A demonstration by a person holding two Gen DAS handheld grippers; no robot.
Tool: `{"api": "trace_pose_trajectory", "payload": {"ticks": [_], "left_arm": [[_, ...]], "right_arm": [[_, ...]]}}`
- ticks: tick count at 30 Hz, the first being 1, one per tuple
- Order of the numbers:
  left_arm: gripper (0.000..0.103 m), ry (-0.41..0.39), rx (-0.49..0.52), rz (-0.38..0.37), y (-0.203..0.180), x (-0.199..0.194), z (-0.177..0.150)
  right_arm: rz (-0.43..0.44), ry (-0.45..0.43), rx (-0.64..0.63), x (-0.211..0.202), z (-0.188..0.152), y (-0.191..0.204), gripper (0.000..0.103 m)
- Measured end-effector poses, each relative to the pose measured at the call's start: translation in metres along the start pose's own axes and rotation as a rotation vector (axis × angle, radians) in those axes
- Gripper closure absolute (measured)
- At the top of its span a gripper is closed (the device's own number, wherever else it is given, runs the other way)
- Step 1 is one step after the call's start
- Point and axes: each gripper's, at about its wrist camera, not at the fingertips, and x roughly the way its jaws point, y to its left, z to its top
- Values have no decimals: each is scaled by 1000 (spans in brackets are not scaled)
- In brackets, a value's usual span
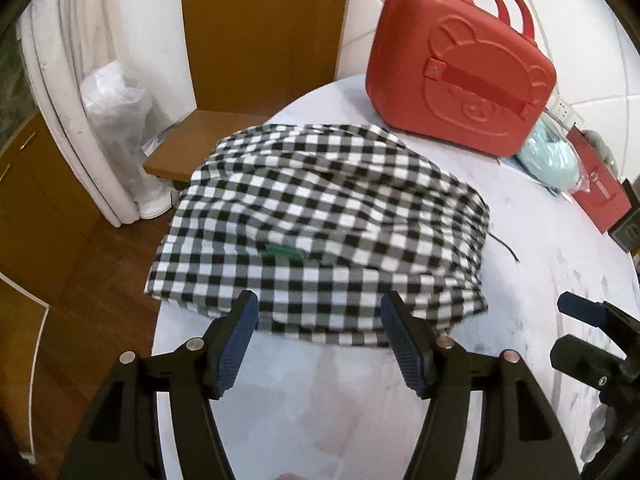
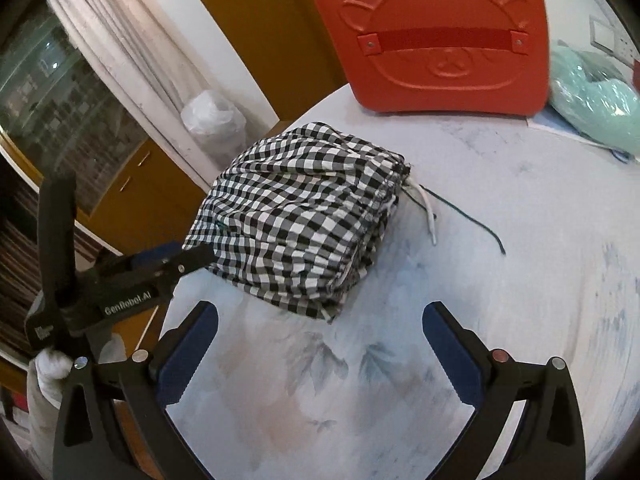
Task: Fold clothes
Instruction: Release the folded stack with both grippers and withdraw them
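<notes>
the round white table (image 2: 460,288) carries everything, and it reads as the folding surface, since its near part is bare. at its far side the red bear-embossed case (image 2: 432,36) stands on edge, probably pushed back with the mint plastic bag (image 2: 592,108) beside it to keep the middle free. nearer the left rim lies the black-and-white checked garment (image 2: 304,220), stacked in several layers as a compact bundle with its drawstrings (image 2: 428,216) trailing onto the tabletop, so the folding looks all but done. the left gripper (image 1: 320,332) hovers at the bundle's near edge, its jaws parted with only the cloth's edge showing beyond them, gripping nothing. the right gripper (image 2: 320,344) hangs over bare tabletop just short of the bundle, spread wide and empty, touching nothing.
</notes>
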Motion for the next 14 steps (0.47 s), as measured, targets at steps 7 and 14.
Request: {"api": "trace_pose_trajectory", "payload": {"ticks": [7,14], "left_arm": [[35,-41,38,28,-11,-18,-9],[34,-62,53,37,-22,-26,-8]], "right_arm": [[-7,3,15,-4,-14,6,0],[-6,-11,37,-12,-19,7,0]]}}
